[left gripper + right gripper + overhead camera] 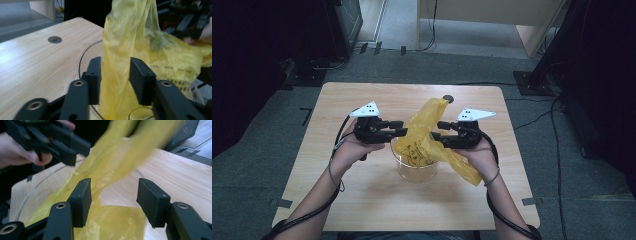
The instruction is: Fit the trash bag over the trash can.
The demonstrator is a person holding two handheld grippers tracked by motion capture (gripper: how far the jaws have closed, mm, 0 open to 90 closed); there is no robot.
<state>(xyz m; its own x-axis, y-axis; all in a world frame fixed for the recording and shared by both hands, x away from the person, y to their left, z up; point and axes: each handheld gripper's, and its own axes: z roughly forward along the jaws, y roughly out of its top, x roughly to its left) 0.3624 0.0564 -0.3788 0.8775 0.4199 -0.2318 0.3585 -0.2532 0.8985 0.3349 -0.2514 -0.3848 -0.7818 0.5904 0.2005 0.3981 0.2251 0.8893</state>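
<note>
A yellow plastic bag (422, 132) rises out of a clear glass container (417, 172) at the table's middle, and one end trails over the rim toward the person's right hand. My left gripper (404, 128) is at the bag's left side and my right gripper (434, 131) at its right, both just above the container. In the left gripper view the jaws (115, 67) stand apart with the bag (135, 37) hanging between them. In the right gripper view the jaws (113, 192) are apart too, with a fold of bag (117, 165) beside the left jaw and bare wood in the gap.
The wooden table (362, 200) has a round cable hole (448, 98) behind the bag. Cables trail from both grippers past the forearms. Dark stands and floor cables surround the table. The container's glass rim (81, 60) curves under the left jaws.
</note>
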